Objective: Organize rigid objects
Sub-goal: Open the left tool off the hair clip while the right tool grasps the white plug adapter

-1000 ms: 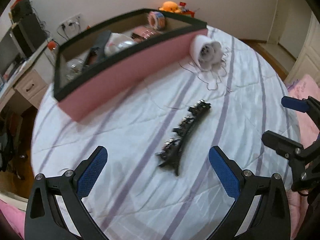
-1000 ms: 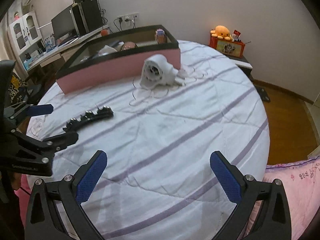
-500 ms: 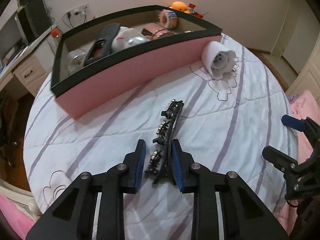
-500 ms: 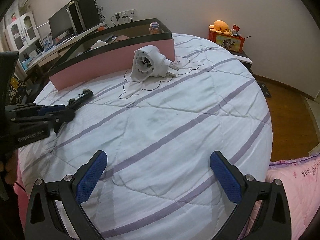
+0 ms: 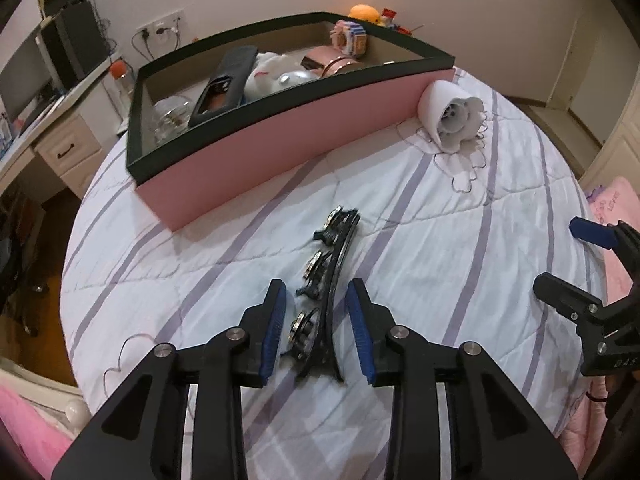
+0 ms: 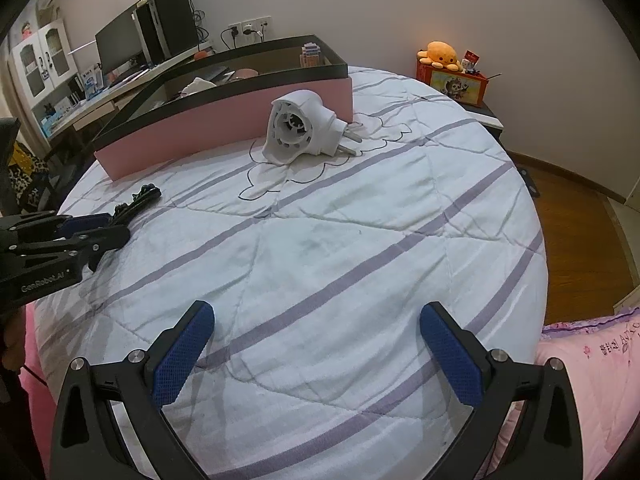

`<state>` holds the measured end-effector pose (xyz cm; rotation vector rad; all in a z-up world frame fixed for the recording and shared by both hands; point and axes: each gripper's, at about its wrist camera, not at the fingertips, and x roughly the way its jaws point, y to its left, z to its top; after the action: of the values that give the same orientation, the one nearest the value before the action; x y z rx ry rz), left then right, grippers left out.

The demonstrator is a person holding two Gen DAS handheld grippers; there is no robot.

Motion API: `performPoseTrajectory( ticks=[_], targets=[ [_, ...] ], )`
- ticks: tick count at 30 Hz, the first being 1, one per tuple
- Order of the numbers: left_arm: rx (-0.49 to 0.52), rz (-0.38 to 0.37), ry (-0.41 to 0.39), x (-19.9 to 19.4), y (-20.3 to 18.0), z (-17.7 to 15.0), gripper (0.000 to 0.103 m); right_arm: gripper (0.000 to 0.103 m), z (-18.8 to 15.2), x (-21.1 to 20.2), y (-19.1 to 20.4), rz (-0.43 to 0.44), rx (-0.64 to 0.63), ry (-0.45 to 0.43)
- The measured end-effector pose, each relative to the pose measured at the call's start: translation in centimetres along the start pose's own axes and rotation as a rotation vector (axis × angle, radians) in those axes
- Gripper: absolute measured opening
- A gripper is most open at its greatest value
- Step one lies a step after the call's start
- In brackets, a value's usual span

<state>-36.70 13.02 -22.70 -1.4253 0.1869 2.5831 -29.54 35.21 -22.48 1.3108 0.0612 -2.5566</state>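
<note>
Two things wait outside the pink box (image 5: 280, 152): a black sparkly hair clip (image 5: 324, 300) between the opening left hand-held gripper (image 5: 316, 328), untouched, and a white plug (image 5: 450, 120) far ahead.

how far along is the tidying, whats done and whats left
Done: several items already lie in the pink box. In hand: the left gripper straddles the black hair clip, jaws opening, pads apart from it. Left: clip and white plug lie on the bed; right gripper open, empty.

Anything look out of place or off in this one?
Two things lie loose on the bed outside the box: a black hair clip and a white plug adapter tipped on its side. The left gripper straddles the clip, jaws opening, pads clear of it. Nothing looks spilled or broken.
</note>
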Motion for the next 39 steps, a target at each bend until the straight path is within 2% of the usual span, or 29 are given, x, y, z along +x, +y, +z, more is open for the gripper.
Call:
performPoseTrajectory(
  ticks=[2,4,9,17,27,37,38,39],
  targets=[
    [0.008,-0.016,-0.015,0.3,-0.1,0.2,0.031,0.103,0.1,0.0,-0.1,0.001,0.006,-0.005],
    [0.019,-0.022,-0.035,0.4,-0.3,0.2,0.022,0.103,0.3,0.0,-0.2,-0.001,0.008,-0.007],
    [-0.002,-0.038,-0.043,0.4,0.3,0.4,0.019,0.103,1.2,0.4,-0.5,-0.014,0.018,-0.02],
    [-0.017,-0.063,-0.052,0.7,1.2,0.4,0.019,0.103,4.8,2.4,-0.6,-0.04,0.033,-0.044],
    [0.013,-0.076,-0.067,0.7,1.3,0.3,0.02,0.103,10.1,5.8,1.0,-0.039,-0.055,-0.071],
    [0.028,-0.072,-0.065,0.7,1.1,0.3,0.02,0.102,10.9,7.6,-0.2,0.064,-0.046,-0.043],
    [0.031,-0.07,-0.065,0.7,1.1,0.3,0.021,0.1,10.8,7.5,-0.4,0.076,-0.039,-0.043],
    [0.031,-0.069,-0.065,0.7,1.1,0.3,0.021,0.091,10.8,7.6,-0.4,0.081,-0.033,-0.042]
  ],
)
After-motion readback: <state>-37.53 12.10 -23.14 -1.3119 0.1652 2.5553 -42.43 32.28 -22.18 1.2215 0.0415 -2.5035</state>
